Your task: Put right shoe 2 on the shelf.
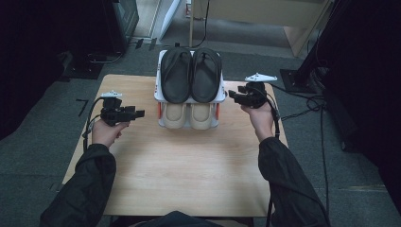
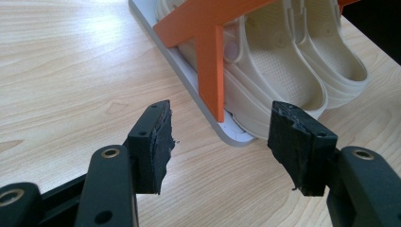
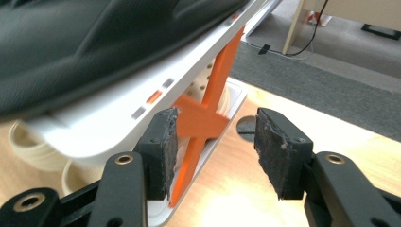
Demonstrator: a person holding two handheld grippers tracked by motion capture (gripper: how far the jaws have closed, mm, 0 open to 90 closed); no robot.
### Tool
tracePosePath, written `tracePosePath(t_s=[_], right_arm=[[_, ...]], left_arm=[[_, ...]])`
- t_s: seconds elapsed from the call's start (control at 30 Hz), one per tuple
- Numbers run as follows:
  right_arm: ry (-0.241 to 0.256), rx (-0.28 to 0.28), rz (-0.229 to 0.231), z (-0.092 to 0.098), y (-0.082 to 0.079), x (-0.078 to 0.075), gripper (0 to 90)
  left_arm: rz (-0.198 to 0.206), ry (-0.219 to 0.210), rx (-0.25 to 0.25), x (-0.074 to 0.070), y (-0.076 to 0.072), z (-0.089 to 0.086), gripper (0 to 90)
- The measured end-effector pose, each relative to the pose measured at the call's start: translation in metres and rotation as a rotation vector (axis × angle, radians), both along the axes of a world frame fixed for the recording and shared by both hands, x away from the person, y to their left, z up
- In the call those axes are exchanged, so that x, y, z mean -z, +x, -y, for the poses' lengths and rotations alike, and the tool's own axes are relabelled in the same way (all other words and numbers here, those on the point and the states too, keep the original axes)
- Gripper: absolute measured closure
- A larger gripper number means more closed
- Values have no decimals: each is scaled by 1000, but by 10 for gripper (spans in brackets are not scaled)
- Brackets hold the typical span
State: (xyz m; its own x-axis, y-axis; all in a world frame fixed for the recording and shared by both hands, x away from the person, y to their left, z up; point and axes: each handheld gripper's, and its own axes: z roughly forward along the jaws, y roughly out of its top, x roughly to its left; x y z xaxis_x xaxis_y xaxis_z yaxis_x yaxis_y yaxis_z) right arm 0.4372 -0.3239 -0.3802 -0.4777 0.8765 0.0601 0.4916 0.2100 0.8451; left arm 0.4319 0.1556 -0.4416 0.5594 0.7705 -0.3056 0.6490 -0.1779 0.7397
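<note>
No writing is legible on the rack (image 1: 161, 80) or shoes. The rack stands at the desk's (image 1: 189, 179) far edge, black slippers (image 1: 191, 74) on top, cream clogs (image 1: 189, 115) below. Your left gripper (image 1: 137, 113) and right gripper (image 1: 232, 96) flank it, both released, holding nothing. The gripper views reveal orange braces (image 2: 210, 71).

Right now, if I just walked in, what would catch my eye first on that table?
A small two-tier shoe rack at the table's far edge, with black slippers on top and cream clogs underneath. On either side, the left gripper and right gripper flank it, jaws open.
</note>
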Motion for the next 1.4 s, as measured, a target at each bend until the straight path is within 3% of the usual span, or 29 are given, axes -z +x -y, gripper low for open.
tracePosePath(t_s=[0.6,0.87,1.03,1.17,1.4], right_arm=[[3,-70,-34,-4,-39,41,483],[10,-75,-51,0,-54,58,483],[5,-84,-49,4,-64,69,479],[5,-89,-54,8,-71,75,474],[29,-74,-70,16,-82,84,475]], left_arm=[[23,21,25,5,-4,6,389],[39,35,43,7,-8,9,381],[20,55,52,8,-10,12,367],[49,71,52,9,-17,13,353],[50,90,56,11,-20,13,341]])
